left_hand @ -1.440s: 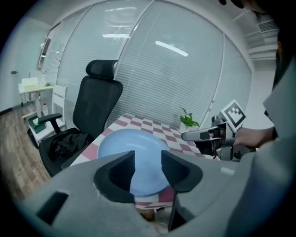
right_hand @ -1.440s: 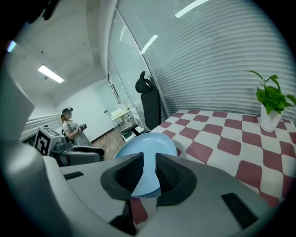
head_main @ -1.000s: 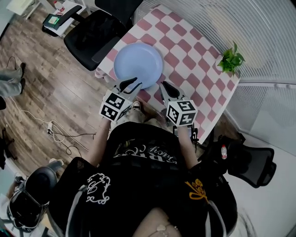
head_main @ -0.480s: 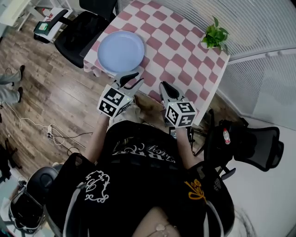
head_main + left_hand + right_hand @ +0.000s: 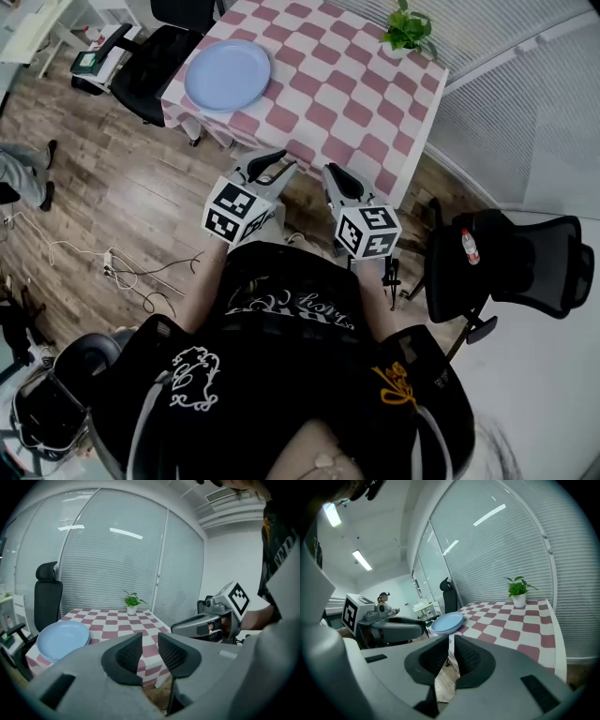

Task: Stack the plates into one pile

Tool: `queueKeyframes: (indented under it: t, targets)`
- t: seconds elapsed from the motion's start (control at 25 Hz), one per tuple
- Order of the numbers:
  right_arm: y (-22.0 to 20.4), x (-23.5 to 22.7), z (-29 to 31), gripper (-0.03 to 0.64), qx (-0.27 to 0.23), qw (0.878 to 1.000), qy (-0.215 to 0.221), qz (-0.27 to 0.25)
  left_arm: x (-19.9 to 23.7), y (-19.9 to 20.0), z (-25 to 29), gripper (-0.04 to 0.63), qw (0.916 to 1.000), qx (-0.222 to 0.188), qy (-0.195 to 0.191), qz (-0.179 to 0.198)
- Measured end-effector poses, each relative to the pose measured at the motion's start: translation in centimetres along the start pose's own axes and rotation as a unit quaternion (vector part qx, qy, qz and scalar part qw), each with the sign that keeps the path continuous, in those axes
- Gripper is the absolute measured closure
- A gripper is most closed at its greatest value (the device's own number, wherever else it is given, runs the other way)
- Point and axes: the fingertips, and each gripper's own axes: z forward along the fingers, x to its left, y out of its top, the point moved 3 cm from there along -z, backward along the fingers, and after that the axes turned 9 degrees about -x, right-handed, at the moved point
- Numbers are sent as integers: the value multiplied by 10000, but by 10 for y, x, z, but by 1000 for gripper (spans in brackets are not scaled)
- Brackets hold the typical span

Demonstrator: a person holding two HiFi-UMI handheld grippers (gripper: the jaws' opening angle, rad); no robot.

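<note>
We saw one plate pile (image 5: 228,75) and one potted plant (image 5: 407,31) on the checked tabletop (image 5: 347,103) over a wooden floor (image 5: 112,206). The left gripper (image 5: 269,169) jaws stood narrowly apart and the right gripper (image 5: 339,180) jaws were closed, both empty.

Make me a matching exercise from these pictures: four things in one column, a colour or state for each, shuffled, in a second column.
Column one:
1. plates
2. plant
3. left tool
4. right tool

Column two:
a. jaws shut
b. green, potted
c. jaws apart, nothing between them
d. blue, in a pile

Pairs: 1-d, 2-b, 3-c, 4-a
</note>
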Motion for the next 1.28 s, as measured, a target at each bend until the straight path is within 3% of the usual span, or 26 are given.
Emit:
queueKeyframes:
  t: [0.52,1.28]
  targets:
    - [-29,33,-75,577,-121,9997,186,65,-99,-17,-38,480,9994,171,-221,179]
    - [-27,69,-65,580,-152,9999,52,6,-89,-9,-60,480,9976,248,-531,371]
